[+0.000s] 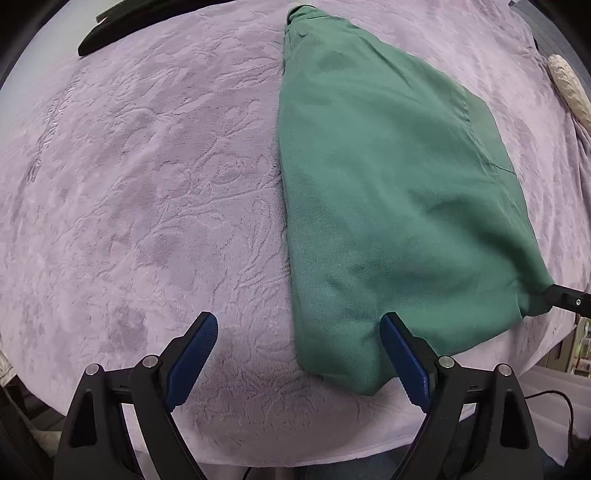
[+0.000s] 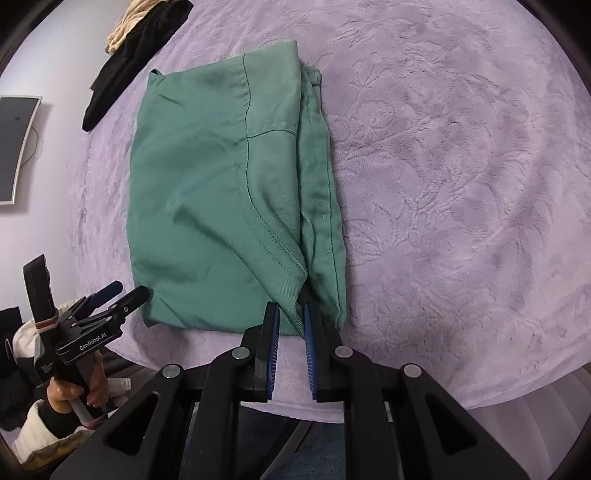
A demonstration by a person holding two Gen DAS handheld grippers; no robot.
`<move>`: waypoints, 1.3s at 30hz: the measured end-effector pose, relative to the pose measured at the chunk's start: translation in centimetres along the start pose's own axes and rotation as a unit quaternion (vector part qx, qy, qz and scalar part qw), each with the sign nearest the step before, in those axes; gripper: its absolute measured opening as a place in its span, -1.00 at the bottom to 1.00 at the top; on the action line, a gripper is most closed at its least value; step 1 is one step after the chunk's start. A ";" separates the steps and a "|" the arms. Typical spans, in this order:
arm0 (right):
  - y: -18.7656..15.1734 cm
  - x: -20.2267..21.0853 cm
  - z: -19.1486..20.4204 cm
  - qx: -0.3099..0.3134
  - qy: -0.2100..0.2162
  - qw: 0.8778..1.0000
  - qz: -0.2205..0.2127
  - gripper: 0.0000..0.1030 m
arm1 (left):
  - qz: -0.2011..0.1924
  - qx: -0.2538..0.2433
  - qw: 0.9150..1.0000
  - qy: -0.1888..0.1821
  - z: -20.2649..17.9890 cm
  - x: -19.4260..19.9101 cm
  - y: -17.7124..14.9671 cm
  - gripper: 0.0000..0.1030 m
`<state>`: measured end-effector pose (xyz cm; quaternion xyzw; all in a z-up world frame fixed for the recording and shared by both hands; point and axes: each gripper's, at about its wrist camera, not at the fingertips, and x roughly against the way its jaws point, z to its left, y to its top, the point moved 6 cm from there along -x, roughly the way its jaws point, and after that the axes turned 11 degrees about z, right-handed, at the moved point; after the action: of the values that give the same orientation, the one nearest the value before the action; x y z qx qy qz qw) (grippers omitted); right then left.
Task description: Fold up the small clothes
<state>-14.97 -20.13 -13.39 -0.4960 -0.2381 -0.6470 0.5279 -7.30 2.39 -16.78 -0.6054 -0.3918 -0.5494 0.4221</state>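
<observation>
A green garment point(image 1: 388, 192) lies folded lengthwise on the lavender blanket point(image 1: 147, 184). My left gripper point(image 1: 298, 321) points down over its near left corner, open, one blue pad over the blanket and the other over the cloth, holding nothing. In the right wrist view the green garment point(image 2: 221, 192) shows a curved seam and stacked layers along its right side. My right gripper point(image 2: 291, 310) is shut on a pinch of cloth at the near right corner, which rises up into the pads. The left gripper point(image 2: 129, 290) shows at the garment's near left corner, held by a hand point(image 2: 74, 391).
Dark clothes point(image 2: 122, 66) and a cream cloth point(image 2: 129, 18) lie at the far left of the blanket point(image 2: 461, 184). A cream patterned object point(image 1: 569, 88) rests at the far right edge. A flat screen point(image 2: 14, 147) hangs on the wall. The bed's near edge runs just below both grippers.
</observation>
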 end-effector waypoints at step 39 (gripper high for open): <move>2.1 5.9 4.5 0.021 -0.139 0.984 -0.107 0.99 | -0.054 0.038 0.997 0.028 -2.2 7.0 3.0 1.00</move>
<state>-10.98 -19.72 -6.77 -0.5413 -0.3743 -0.6196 0.4278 -4.57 -0.62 -9.96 -0.5514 -0.4319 -0.5731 0.4255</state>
